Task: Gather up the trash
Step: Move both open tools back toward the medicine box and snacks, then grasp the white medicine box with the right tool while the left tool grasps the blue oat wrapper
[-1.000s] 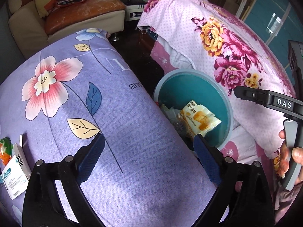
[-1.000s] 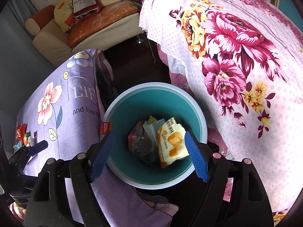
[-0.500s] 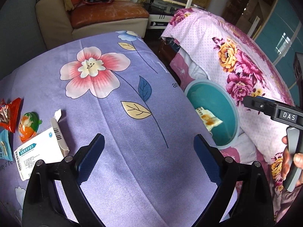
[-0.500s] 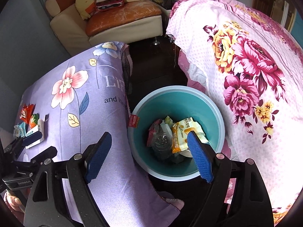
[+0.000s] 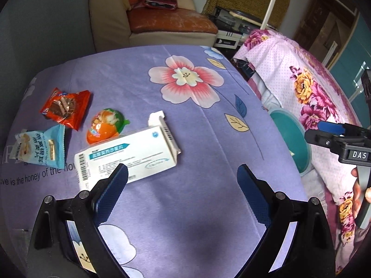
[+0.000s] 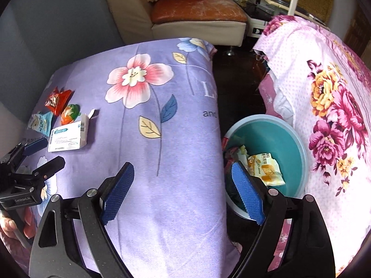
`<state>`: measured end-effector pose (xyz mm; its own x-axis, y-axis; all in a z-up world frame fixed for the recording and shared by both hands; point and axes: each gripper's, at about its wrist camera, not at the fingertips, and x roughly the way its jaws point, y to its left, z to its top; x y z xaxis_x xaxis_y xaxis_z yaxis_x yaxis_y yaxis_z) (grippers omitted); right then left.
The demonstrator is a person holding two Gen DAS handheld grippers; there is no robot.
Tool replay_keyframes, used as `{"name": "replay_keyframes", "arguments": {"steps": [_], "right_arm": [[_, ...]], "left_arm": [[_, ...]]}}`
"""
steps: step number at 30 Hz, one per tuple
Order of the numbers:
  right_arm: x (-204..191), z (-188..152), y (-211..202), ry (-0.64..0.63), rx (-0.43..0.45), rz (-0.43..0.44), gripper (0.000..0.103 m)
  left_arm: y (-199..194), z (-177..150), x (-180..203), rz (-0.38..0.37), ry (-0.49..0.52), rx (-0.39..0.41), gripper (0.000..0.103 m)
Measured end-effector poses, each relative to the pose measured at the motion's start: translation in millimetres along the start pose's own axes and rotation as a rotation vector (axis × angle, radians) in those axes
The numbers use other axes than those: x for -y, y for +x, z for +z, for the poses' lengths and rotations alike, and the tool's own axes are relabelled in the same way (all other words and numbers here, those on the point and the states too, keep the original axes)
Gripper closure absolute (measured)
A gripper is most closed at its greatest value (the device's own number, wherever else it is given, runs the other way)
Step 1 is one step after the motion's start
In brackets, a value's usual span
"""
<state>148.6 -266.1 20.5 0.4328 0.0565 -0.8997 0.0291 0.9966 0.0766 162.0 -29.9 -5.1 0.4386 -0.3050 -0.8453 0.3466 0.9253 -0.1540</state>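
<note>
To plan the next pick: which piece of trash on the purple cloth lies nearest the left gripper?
The white medicine box: the left gripper has one fingertip overlapping it.

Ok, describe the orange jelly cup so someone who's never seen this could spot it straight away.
On the purple floral cloth, find the litter cluster near its left side. The jelly cup lies between the red wrapper and the white medicine box. It alone is round and domed, orange with a green rim.
</note>
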Motion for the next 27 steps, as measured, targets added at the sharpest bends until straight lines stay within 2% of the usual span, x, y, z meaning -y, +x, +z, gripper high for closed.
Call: {"name": "replay_keyframes", "arguments": {"steps": [6,13,20,27], "right_arm": [[-69.3,11.2,16.9,-0.152,-0.038,0.041,0.021],[-146.8,16.1,37.0,-0.394,-0.083,0.067,0.021],[-206.3,20.0,66.5,-0.641,-0.158,0.088,0.021],[-244.3,29.9,88.0,-0.837,-0.199,0.088,0.017]], "left_arm": [[-18.6,-15.4,-68.4,0.074,-0.082,0.007,0.008],[-32.9,-33.6,-141.3,0.147,-0.179,-0.003,0.008],[-33.6,-41.6,-188.2,0.182,-0.264,-0.016,0.008],[-30.0,-48.4,-212.0,0.204,-0.297,-0.035,0.008]]}}
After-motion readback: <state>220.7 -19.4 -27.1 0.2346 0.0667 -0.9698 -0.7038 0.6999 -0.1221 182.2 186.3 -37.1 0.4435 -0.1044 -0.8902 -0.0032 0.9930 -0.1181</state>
